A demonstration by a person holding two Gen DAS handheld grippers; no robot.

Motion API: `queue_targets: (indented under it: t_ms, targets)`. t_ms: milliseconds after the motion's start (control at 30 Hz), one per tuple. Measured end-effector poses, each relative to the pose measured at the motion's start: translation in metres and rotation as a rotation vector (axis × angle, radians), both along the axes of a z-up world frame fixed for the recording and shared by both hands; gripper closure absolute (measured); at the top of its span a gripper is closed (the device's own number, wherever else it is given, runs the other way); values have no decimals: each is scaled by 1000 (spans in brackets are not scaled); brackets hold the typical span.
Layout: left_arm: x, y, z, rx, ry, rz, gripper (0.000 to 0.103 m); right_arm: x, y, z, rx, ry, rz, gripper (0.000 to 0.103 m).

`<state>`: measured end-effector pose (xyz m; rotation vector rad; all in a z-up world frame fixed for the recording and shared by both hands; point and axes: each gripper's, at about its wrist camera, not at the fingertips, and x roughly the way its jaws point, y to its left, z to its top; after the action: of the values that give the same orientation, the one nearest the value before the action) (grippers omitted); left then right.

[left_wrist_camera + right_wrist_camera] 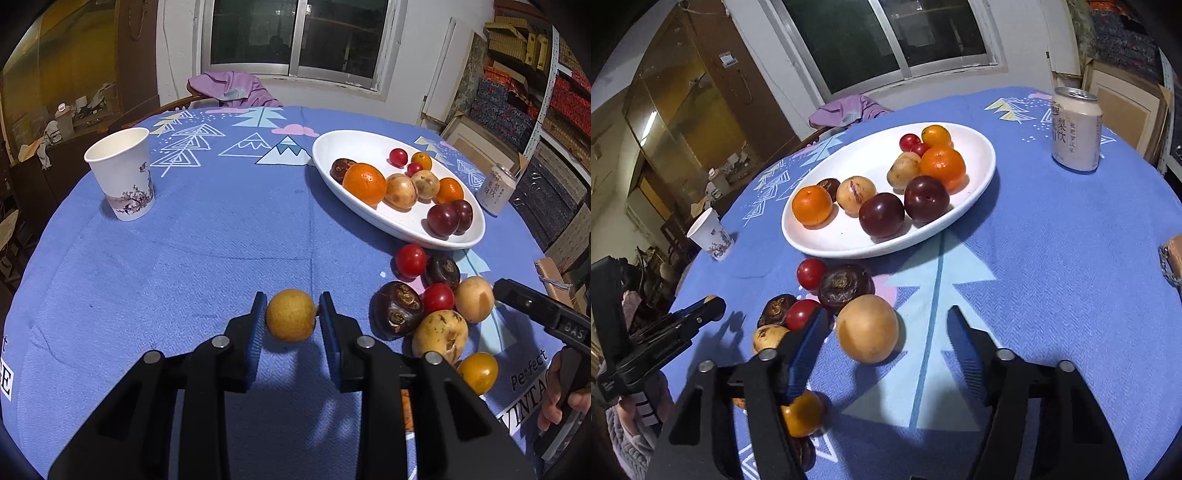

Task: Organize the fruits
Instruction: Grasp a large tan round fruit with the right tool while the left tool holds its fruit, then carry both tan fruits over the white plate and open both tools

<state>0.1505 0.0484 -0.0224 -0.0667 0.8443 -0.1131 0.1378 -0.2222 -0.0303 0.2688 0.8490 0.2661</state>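
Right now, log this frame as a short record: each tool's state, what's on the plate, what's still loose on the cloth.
left tool: shut on a yellow fruit
right tool: open around a tan fruit, pads not touching
plate: oranges, plums, tomatoes, tan fruits
loose pile: tomatoes, dark brown fruits, yellow fruits, beside plate
other: paper cup, can

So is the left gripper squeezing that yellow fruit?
Touching. In the left wrist view, the left gripper has both pads pressed against the yellow fruit.
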Motion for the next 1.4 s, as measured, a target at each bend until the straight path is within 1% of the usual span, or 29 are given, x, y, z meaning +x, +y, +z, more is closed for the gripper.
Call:
queue_targets:
  t_ms: [100,267,333,367,400,567,700,833,967,1033,1167,1267,1333,1400]
  targets:
    - [0,-2,-1,3,3,-4,74,3,8,-3,-18,10,31,45]
    - [0,-6,-3,8,9,-11,74,4,22,-6,-94,-3,58,46]
    - [1,-7,-4,10,10,-13,74,7,25,-10,-119,7,61,51]
    - [1,-7,-4,9,12,-15,74,9,26,-12,-127,14,64,57]
    - [1,-7,-5,8,13,-16,74,10,27,-15,-134,22,69,58]
    - [3,-6,-7,-16,28,-30,74,6,28,-15,-150,12,79,59]
    - [3,-2,-5,-72,37,-46,74,2,16,-9,-74,11,67,59]
    - [0,-1,1,-84,16,-49,74,-6,-1,7,4,-30,41,59]
    - [-2,-8,13,-45,-29,-26,74,-15,-16,28,66,-93,19,59]
    - [2,-16,26,-38,-44,-37,74,-16,-21,40,84,-123,12,59]
    - [22,-42,62,-19,-82,-67,74,5,-28,68,86,-147,-2,59]
    - [46,-63,84,-46,-110,-83,74,37,-29,84,81,-149,-22,59]
    - [65,-73,89,-80,-112,-81,74,58,-27,85,106,-135,-25,59]
    - [81,-79,82,-119,-91,-71,74,80,-24,82,130,-117,-31,59]
